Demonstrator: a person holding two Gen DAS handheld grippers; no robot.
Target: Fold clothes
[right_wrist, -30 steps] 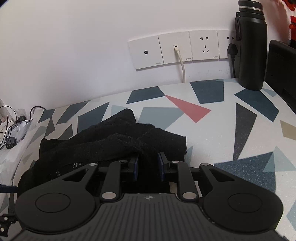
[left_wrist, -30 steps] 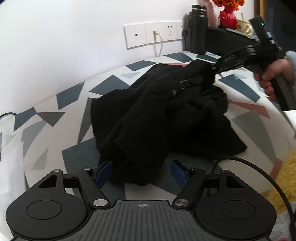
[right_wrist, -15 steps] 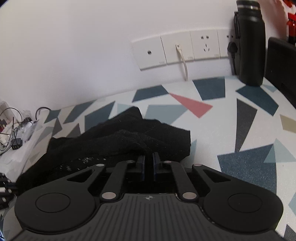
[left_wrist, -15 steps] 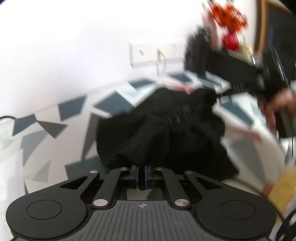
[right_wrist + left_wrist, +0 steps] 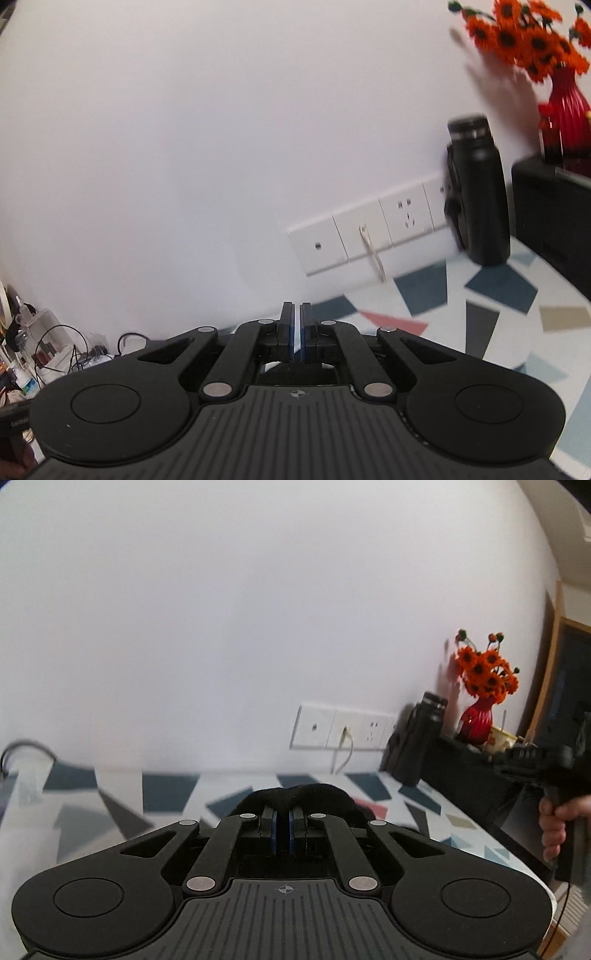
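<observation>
The black knit garment shows only as a bunched lump just past my left gripper, which is shut on it and held above the patterned table. The rest of the garment is hidden under the gripper body. My right gripper is shut, its pads almost touching, and no cloth shows between or beyond them. It is raised over the table and faces the wall. At the right edge of the left wrist view a hand grips a black handle.
A black bottle stands by the wall sockets. Beside it a black box carries a red vase of orange flowers. Cables and clutter lie far left.
My left gripper shut on the garment's near edge and lifted, tipping up toward the wall. My right gripper also shut and rose; the garment pile has dropped out of its view.
</observation>
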